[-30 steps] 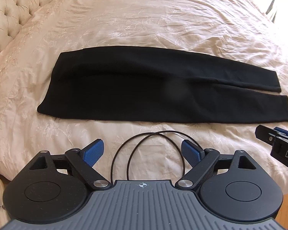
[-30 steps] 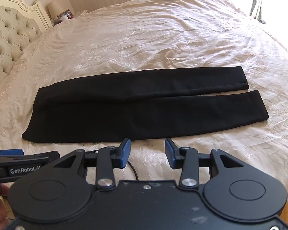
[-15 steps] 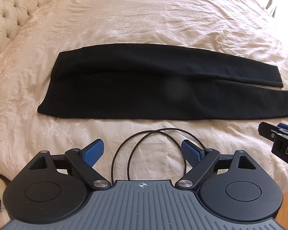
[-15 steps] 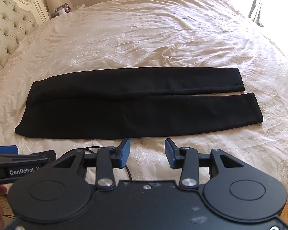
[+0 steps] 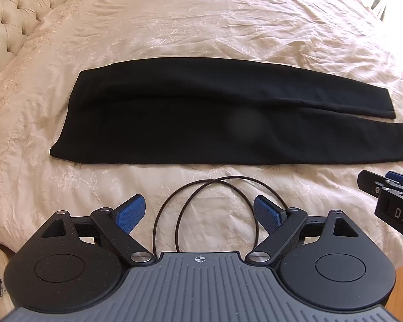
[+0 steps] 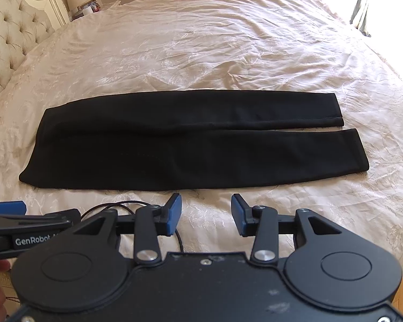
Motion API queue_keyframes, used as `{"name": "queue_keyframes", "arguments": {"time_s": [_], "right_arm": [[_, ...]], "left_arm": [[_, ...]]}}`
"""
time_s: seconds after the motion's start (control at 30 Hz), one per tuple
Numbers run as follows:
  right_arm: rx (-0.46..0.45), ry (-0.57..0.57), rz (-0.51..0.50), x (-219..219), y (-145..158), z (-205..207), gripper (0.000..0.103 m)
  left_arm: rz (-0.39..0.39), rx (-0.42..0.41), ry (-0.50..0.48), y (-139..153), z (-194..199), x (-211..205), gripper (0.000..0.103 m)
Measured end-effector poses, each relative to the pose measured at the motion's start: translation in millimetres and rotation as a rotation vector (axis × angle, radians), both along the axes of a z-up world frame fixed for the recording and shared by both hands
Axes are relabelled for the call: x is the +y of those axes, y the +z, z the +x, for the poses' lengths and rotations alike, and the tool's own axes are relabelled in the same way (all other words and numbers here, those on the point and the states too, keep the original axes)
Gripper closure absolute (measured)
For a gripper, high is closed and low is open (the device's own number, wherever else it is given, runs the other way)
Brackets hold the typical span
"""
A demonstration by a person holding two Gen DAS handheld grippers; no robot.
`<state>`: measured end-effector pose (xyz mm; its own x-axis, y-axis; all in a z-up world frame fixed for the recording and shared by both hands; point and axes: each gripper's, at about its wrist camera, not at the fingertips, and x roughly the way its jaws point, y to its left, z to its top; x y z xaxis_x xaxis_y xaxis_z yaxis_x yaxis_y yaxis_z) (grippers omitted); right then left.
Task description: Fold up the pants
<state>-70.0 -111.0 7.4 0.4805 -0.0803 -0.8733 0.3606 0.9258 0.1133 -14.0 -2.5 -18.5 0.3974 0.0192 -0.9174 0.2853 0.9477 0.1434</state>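
Black pants (image 5: 201,118), matte knit, lie flat on the cream embroidered bedspread (image 5: 201,21), waist end toward the tufted headboard (image 5: 10,18), the two legs side by side and parted slightly at the cuffs. Left gripper (image 5: 201,209) hovers short of the pants' near edge, jaws spread wide, nothing between them; a thin black cable (image 5: 209,201) loops there. Right gripper (image 6: 205,212) likewise released, partly open, empty, short of the near edge.
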Motion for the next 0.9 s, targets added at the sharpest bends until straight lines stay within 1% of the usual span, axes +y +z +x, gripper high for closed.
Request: {"name": "queue_keyframes", "arguments": {"time_s": [0.9], "right_arm": [[0.033,0.006,-0.035,-0.7,-4.0,3.6,0.058]], "left_arm": [[-0.004,0.011,0.004,-2.0,-0.3,0.1,0.015]]}}
